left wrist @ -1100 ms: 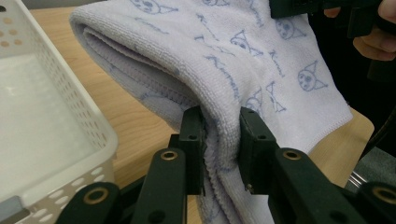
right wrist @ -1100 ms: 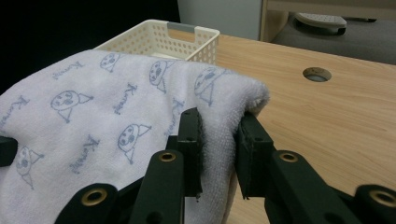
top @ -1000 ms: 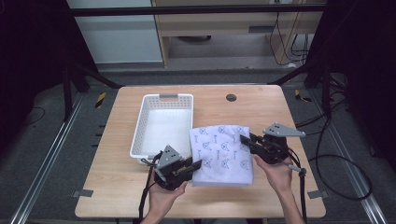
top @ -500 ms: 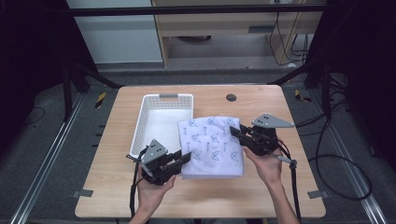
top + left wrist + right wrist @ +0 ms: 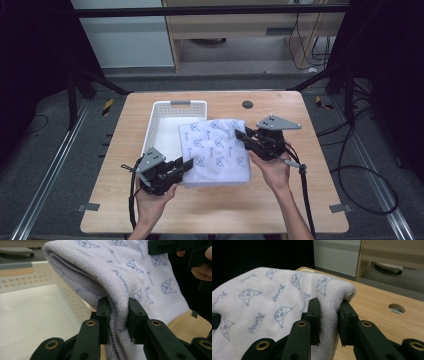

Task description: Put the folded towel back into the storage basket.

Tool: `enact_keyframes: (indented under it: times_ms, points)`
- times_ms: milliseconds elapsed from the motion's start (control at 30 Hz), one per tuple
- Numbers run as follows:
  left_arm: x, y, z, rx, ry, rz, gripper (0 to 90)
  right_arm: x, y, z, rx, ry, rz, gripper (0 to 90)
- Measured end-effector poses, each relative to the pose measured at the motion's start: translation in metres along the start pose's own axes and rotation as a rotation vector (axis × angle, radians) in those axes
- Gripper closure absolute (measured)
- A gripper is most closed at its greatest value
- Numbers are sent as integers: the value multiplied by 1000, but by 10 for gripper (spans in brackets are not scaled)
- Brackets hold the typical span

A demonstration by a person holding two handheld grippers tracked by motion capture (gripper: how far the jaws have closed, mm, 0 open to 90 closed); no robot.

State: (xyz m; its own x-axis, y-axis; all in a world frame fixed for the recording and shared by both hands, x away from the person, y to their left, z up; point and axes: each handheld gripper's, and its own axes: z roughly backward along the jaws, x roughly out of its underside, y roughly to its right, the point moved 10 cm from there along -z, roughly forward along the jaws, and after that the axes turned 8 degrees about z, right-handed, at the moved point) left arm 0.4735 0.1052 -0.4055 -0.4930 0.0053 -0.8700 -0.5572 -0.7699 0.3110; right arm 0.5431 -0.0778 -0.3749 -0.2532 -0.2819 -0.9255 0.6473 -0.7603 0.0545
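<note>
Since a second ago the folded towel [image 5: 216, 150] is shifting up and left, now overlapping the white basket [image 5: 172, 107]. Nearest, left gripper [image 5: 186, 165] is pinching the towel's folded near-left edge, jaws pressed into the layers. Farther, right gripper [image 5: 243, 136] is pinching the right edge likewise. Cloth is sagging between grips: light, soft, non-fragile, probably best held at the thick folded corners. Beyond, table [image 5: 280, 107] with its round hole [image 5: 247, 104].
</note>
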Motion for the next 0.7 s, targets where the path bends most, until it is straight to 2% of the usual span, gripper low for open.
enact_keyframes:
  times_ms: [200, 467, 700]
  points:
    - [-6, -10, 6, -23, 18, 4, 730, -10, -6, -10, -4, 7, 3, 741]
    - [-14, -29, 18, -52, 47, 32, 731, -23, -16, -28, -16, 17, 13, 741]
    - [-17, -37, 23, -69, 60, 47, 731, -30, -22, -37, -23, 25, 13, 742]
